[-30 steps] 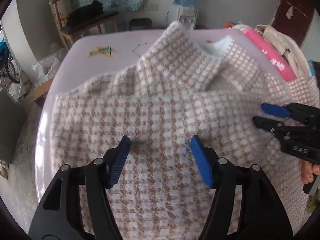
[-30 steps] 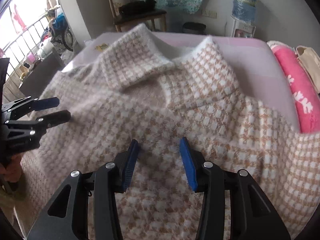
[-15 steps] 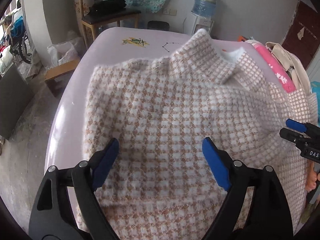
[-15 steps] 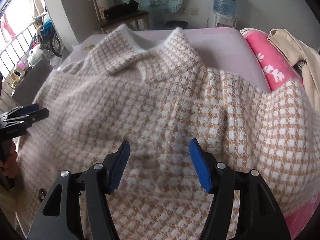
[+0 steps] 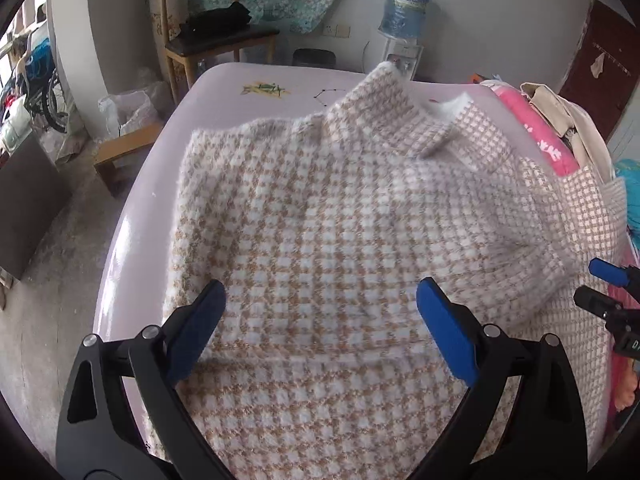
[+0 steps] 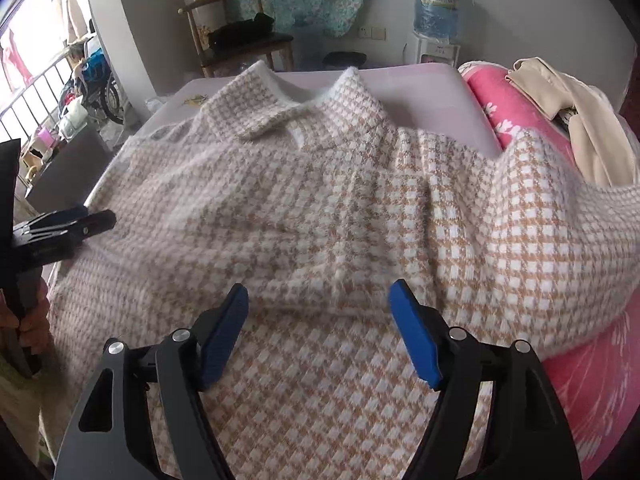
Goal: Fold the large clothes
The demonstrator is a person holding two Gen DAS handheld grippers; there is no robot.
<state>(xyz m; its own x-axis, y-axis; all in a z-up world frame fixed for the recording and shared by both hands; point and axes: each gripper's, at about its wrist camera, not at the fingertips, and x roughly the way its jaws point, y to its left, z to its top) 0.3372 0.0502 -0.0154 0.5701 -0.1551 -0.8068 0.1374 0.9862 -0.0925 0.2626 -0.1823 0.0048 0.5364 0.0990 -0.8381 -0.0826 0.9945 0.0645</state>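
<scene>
Only rightward, perhaps blurred: pink blanket (image 6: 516, 120) under sweater (image 6: 320, 208).

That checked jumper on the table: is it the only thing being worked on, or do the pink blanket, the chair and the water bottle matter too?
Part of the job:
- checked jumper, spread on the table
- left gripper, open above it
- right gripper, open above it

Just lying about:
- pink blanket
- beige garment
- wooden chair
- water bottle

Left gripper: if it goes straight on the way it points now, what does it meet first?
Most likely the checked garment: the left gripper, jaws open and empty, points down at it.
</scene>
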